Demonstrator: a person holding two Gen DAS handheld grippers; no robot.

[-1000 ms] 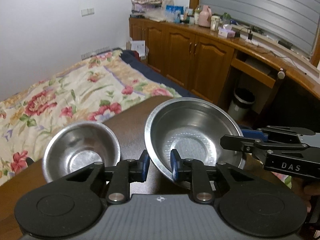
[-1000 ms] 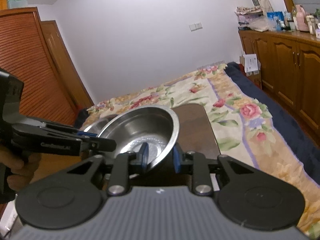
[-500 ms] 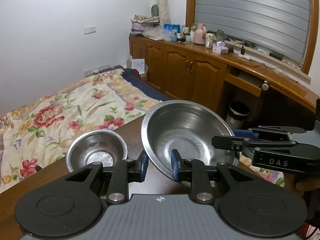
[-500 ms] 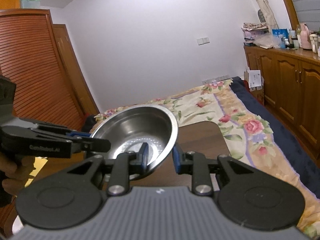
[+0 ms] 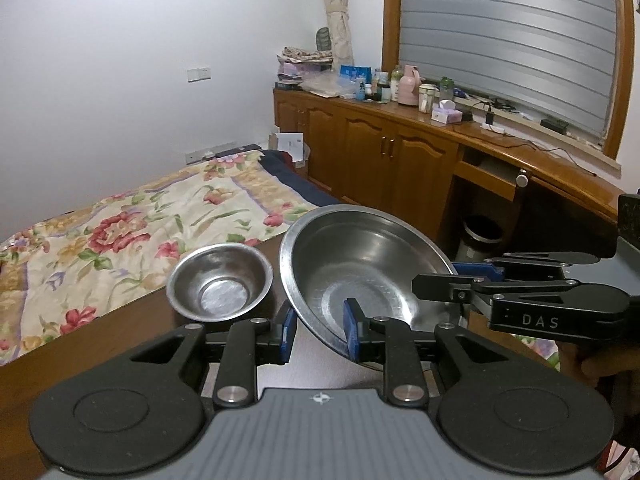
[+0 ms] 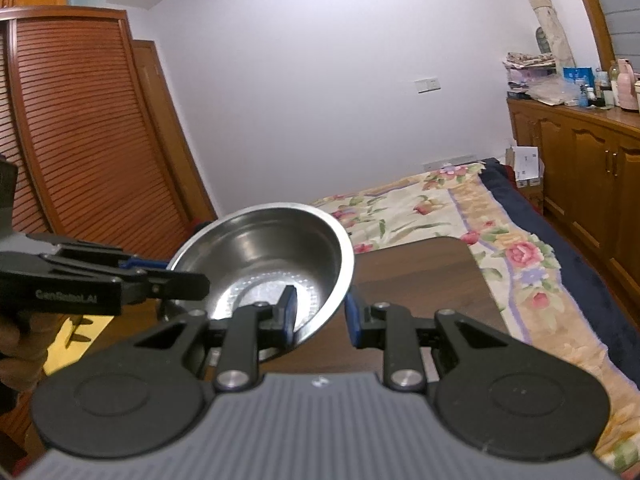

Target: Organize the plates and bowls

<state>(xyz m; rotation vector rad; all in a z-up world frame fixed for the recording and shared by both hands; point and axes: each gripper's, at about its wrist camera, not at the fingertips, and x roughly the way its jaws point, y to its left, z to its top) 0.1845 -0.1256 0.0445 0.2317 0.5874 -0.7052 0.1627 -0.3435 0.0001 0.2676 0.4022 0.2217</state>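
Observation:
A large steel bowl is held tilted in the air above the dark wooden table by both grippers. My left gripper is shut on its near rim. My right gripper is shut on the opposite rim of the same bowl and shows from the side in the left wrist view. A small steel bowl stands upright on the table to the left of the large one, apart from it.
The table's far right corner borders a bed with a floral cover. Wooden cabinets with clutter on top stand behind. A slatted wooden wardrobe is at the left. A bin stands under the desk.
Both grippers have lifted the large bowl higher off the table. The small bowl now sits lower and farther off in the left wrist view and is out of the right wrist view.

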